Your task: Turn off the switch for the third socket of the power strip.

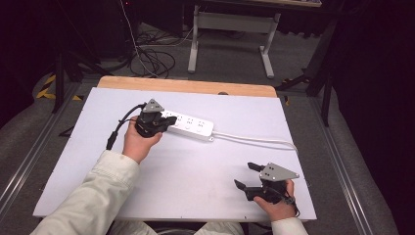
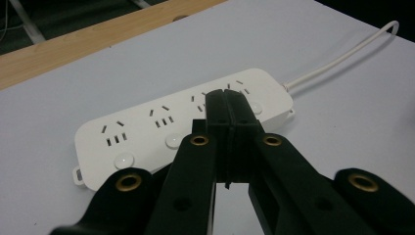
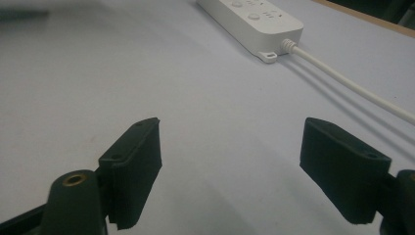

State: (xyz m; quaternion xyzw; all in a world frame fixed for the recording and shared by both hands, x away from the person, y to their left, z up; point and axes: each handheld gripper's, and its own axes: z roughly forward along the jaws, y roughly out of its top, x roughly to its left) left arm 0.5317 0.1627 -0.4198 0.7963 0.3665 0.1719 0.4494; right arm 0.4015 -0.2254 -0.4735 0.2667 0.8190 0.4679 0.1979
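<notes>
A white power strip (image 1: 188,126) (image 2: 181,122) (image 3: 252,22) lies across the middle of the white table top (image 1: 195,166), its white cable (image 1: 254,139) (image 3: 352,85) running off to the right. My left gripper (image 1: 170,121) (image 2: 229,100) is shut, jaws pressed together with nothing between them, and its tips hover over the strip's left part, close to a round button. My right gripper (image 1: 246,175) (image 3: 230,166) rests near the front right of the table, open and empty, well away from the strip.
A wooden strip (image 1: 186,85) edges the table's far side. Beyond it stand a white desk frame (image 1: 230,34) and loose cables (image 1: 151,58) on the floor. Metal rails (image 1: 29,156) run along both sides of the table.
</notes>
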